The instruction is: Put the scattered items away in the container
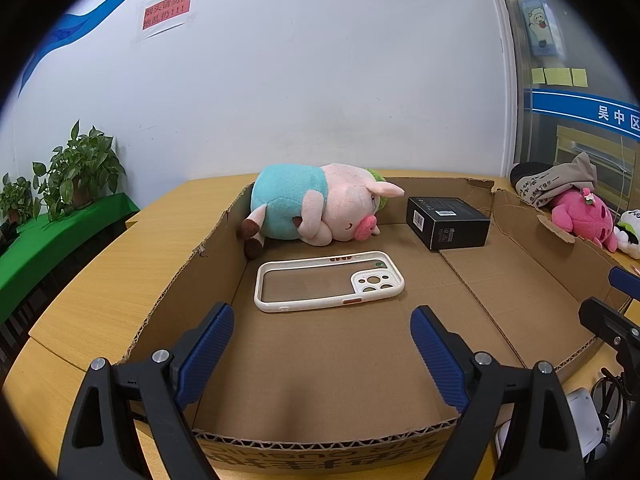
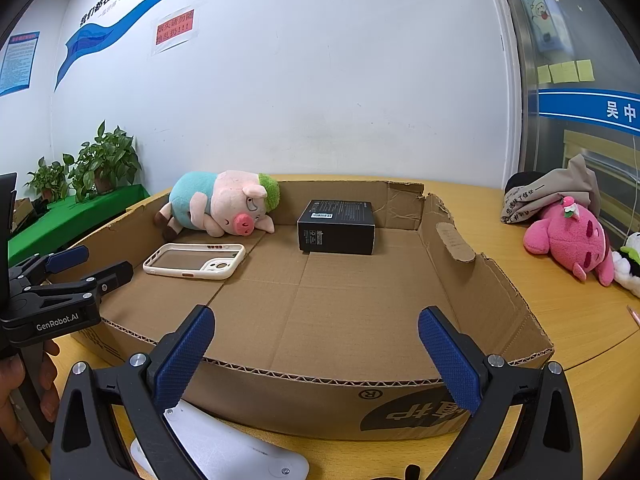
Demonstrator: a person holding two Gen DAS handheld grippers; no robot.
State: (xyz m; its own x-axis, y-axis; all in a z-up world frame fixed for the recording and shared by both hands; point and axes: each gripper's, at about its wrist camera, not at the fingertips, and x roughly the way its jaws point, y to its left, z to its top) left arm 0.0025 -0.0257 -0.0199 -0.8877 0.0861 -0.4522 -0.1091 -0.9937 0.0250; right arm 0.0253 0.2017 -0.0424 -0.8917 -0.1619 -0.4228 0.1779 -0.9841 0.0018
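Your left tongs point(image 1: 322, 342) hang wide open over the near wall of the cardboard box point(image 1: 320, 438), with nothing between the blue pads. Your right tongs point(image 2: 316, 344) are just as wide apart and empty, poised above the box's front edge. Inside the box, the white phone case point(image 1: 329, 281) lies flat on the floor toward the left side. Just behind it the pig plush toy point(image 1: 316, 210) lies on its side in the far left corner, leaning on the walls. The black carton point(image 1: 448, 222) stands further right near the back wall, well apart from the case. Outside, on the table point(image 2: 568, 300) to the right of the torn box wall, you have a pink plush toy point(image 2: 572, 240), with a grey cloth bag point(image 2: 556, 192) behind it and a black-and-white plush point(image 2: 630, 264) at the frame's edge. A flat white device point(image 2: 224, 448) lies on the table under your right tongs, against the box front. Potted plants point(image 2: 100, 164) stand on a green shelf far left.
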